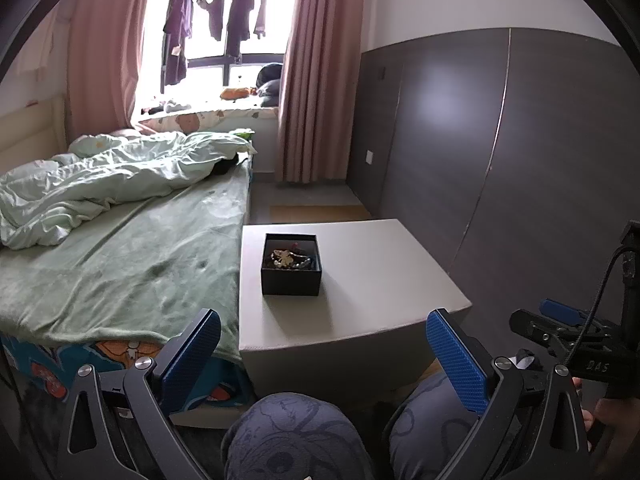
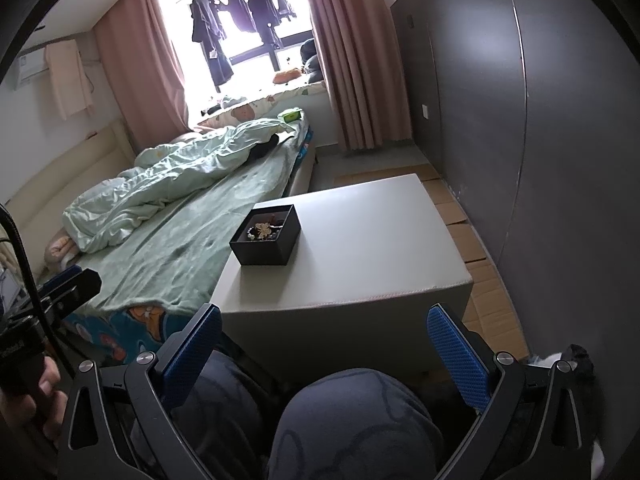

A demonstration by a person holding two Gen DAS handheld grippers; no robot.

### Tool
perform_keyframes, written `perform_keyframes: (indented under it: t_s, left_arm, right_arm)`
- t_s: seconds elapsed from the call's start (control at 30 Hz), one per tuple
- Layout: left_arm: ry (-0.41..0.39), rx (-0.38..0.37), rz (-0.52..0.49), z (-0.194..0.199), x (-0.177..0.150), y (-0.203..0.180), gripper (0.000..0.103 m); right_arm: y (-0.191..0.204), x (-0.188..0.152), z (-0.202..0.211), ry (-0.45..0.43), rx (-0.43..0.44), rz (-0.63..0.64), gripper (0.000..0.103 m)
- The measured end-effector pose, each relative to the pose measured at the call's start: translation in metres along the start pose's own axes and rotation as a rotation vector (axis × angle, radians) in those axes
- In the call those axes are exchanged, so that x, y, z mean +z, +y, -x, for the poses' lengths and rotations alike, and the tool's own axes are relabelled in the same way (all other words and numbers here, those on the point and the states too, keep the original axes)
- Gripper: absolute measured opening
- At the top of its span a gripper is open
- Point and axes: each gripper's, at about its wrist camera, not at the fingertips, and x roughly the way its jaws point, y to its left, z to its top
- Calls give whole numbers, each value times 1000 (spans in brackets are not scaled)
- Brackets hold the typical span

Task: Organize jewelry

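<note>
Both wrist cameras sit low above the person's knees, facing the window. Left view squares onto the tabletop (image 1: 360,256); right view looks from further right. Shared: tabletop, black box (image 1: 291,264), bed (image 1: 140,248).

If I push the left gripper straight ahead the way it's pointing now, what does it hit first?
Probably the near edge of the grey table. The left gripper is open and empty, held above the knees; the black jewelry box sits farther back. Depth is uncertain.

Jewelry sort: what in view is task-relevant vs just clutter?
Relevant:
black box on the white table
jewelry inside the box
left gripper and right gripper, both open, holding nothing

Clutter:
bed
green duvet
pink curtains
hanging clothes
grey wardrobe
</note>
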Motion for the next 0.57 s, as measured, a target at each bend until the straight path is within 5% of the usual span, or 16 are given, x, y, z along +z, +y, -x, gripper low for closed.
perform_keyframes:
  t_s: [0.57]
  left_arm:
    - [-26,22,-34,2,1,-8,103]
  right_arm:
    - [3,0,-4,30,37,15,103]
